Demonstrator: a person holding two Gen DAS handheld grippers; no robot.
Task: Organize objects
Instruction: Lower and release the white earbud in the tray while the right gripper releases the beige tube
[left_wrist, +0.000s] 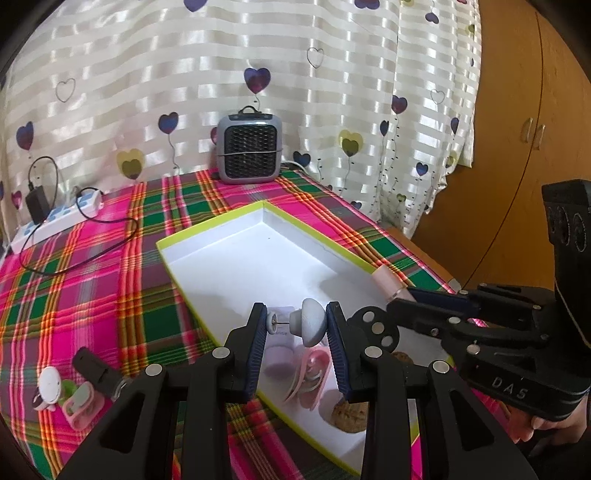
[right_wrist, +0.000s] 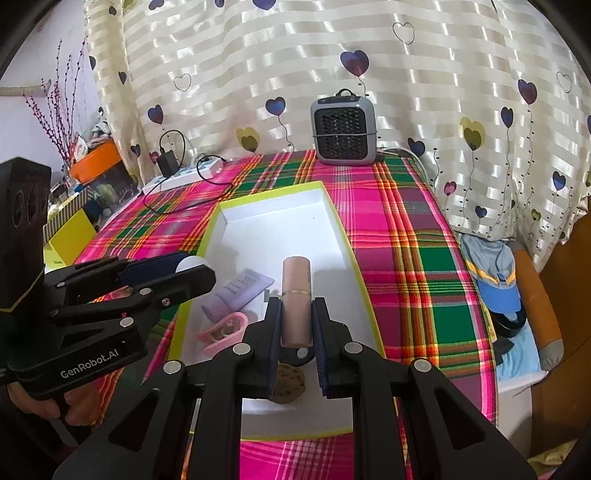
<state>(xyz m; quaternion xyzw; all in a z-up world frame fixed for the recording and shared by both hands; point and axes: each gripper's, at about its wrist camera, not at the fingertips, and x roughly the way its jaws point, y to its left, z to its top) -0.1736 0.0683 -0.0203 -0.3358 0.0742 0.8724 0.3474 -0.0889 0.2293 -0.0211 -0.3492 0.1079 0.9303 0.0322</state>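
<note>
The left tongs (left_wrist: 297, 325) clamp a white mushroom-shaped gadget (left_wrist: 308, 322) crosswise above the open box (left_wrist: 221, 221) on the desk (left_wrist: 92, 258). The right tongs (right_wrist: 295, 321) grip a pink tube (right_wrist: 295, 301) upright over the same box, evidently for placement beside the lilac tube (right_wrist: 240, 291), pink clip (right_wrist: 225, 326) and cookie (right_wrist: 290, 384) lying inside.

In the left wrist view the left tool (left_wrist: 297, 328) covers part of the pink clip (left_wrist: 308, 373) and the brown cookie (left_wrist: 350, 417) in the white box (left_wrist: 229, 266). The person's hand (left_wrist: 546, 424) is cut off at the right edge. In the right wrist view, print on the lilac tube (right_wrist: 240, 290) is too small to read.
</note>
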